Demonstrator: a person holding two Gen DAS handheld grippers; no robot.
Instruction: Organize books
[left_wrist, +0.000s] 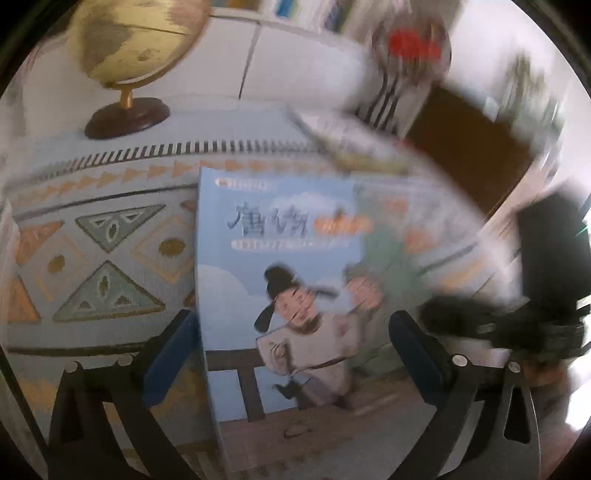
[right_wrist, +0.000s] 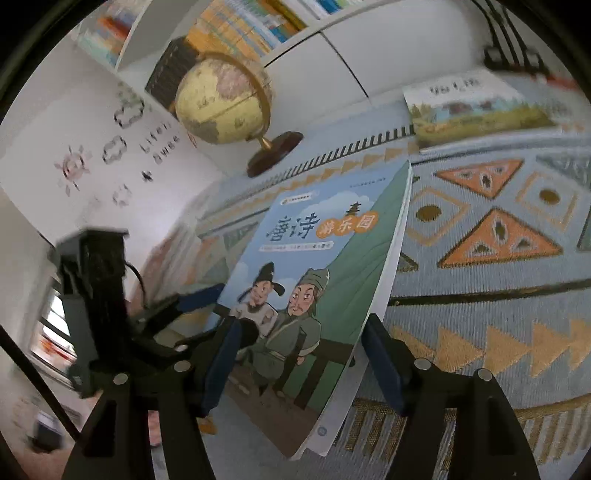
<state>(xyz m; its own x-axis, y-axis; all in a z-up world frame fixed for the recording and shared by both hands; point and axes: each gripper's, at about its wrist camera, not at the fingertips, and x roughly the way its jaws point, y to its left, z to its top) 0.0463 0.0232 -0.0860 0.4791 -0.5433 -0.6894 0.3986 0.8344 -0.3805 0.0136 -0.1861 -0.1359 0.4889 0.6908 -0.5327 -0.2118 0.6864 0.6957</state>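
Blue pads of the left hand-held gripper (left_wrist: 295, 362) stand spread wide, released, on either side of a picture book (left_wrist: 280, 295) that lies between them on the patterned cloth of the tabletop (left_wrist: 92, 251). The right hand-held gripper (right_wrist: 299, 365) is also released, its pads (right_wrist: 382, 362) apart and clear of the same book's near corner. Left of it sits the left gripper's black body. Beyond the book, ahead and to the right, lies a second book (right_wrist: 476, 107). Farther back stands a globe (right_wrist: 225, 99) before shelves of books (right_wrist: 240, 33).
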